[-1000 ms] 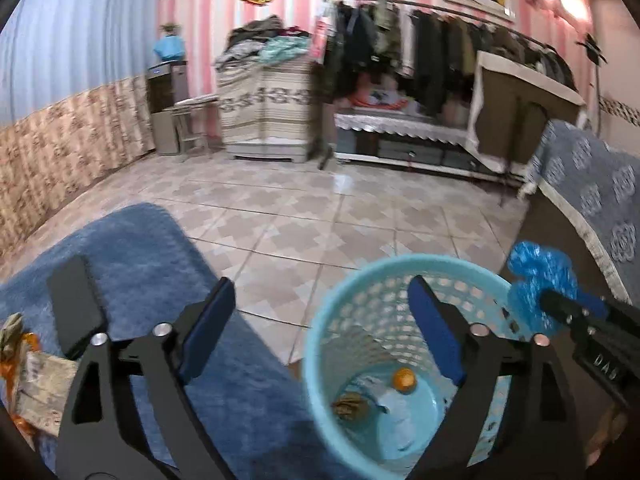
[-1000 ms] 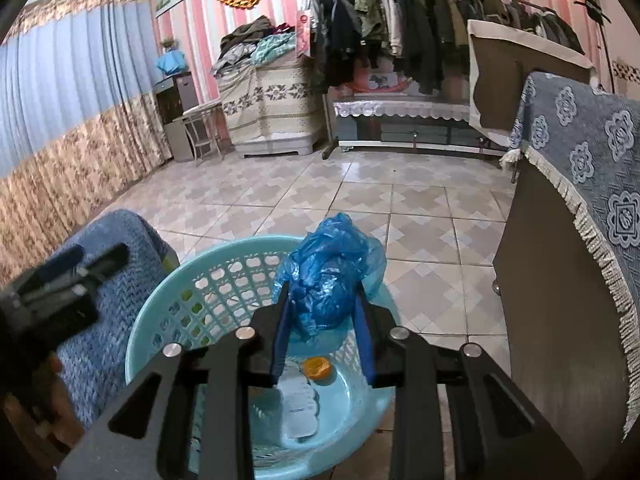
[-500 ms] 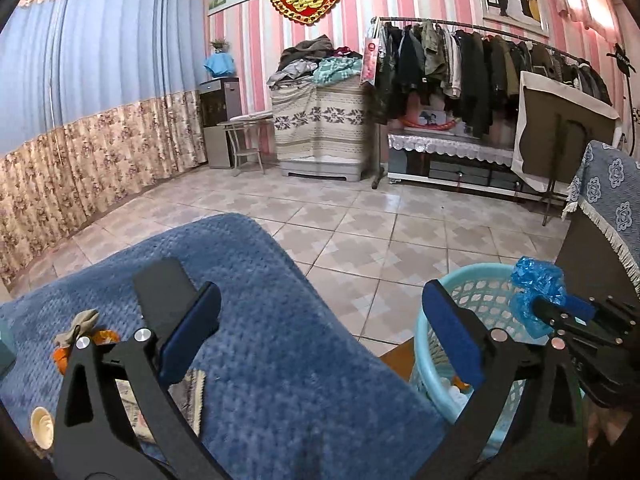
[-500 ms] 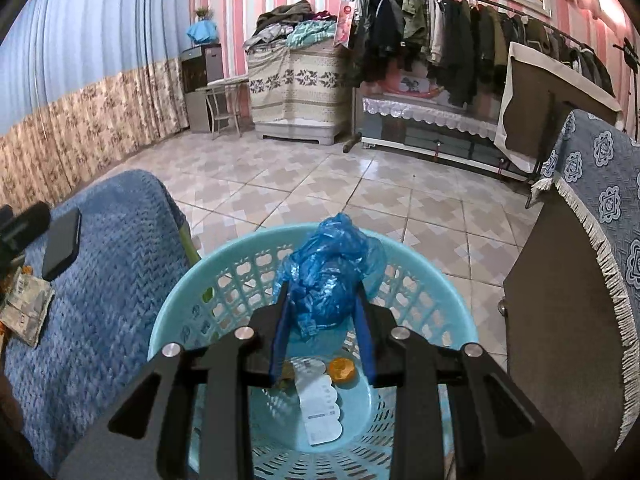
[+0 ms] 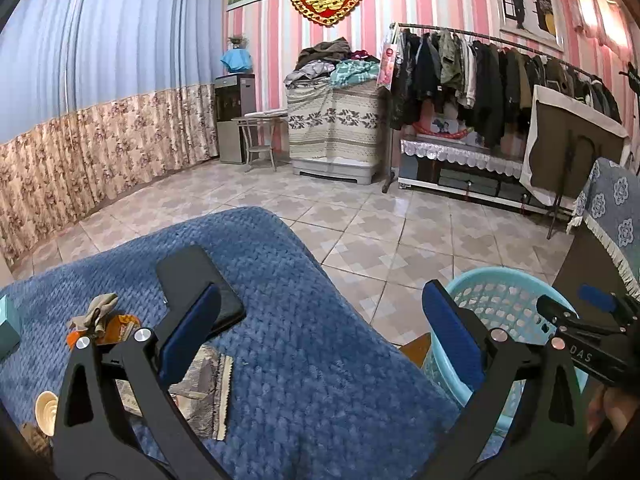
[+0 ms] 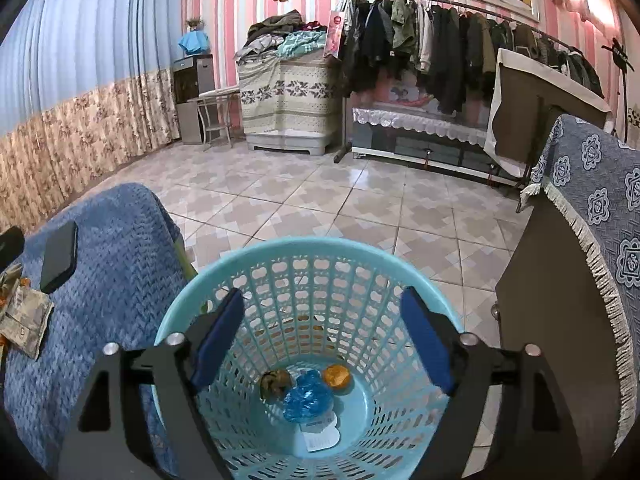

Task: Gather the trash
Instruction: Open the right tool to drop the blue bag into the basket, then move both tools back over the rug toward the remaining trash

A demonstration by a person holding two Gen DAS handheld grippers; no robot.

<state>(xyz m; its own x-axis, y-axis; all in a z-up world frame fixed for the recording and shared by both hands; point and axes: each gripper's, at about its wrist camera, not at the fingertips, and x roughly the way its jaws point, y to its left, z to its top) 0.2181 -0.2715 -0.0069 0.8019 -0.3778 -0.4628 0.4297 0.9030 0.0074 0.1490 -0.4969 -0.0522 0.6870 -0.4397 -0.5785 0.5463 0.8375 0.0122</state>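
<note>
My right gripper (image 6: 322, 328) hangs over the light-blue mesh basket (image 6: 240, 276), its jaws opening with nothing between them. A crumpled blue plastic bag (image 6: 306, 396) lies on the basket floor beside an orange peel (image 6: 337, 376), a brownish scrap (image 6: 275, 383) and a white label (image 6: 322, 436). My left gripper (image 5: 320, 332) is open and empty above the blue blanket (image 5: 300, 360). On the blanket lie foil wrappers (image 5: 208, 388), an orange wrapper with a crumpled beige scrap (image 5: 96, 316), a small shell-like piece (image 5: 46, 410) and a black phone (image 5: 192, 276). The basket (image 5: 496, 292) stands at the right.
A dark cabinet with a fringed blue cloth (image 6: 592, 208) stands close on the basket's right. A teal box (image 5: 7, 330) sits at the blanket's left edge. Tiled floor (image 5: 380, 232) stretches to a clothes rack (image 5: 480, 68) and covered furniture (image 5: 332, 124) at the far wall.
My right gripper opened and the blue bag dropped from its fingers to the basket floor. The left gripper swung left from over the basket to above the blanket.
</note>
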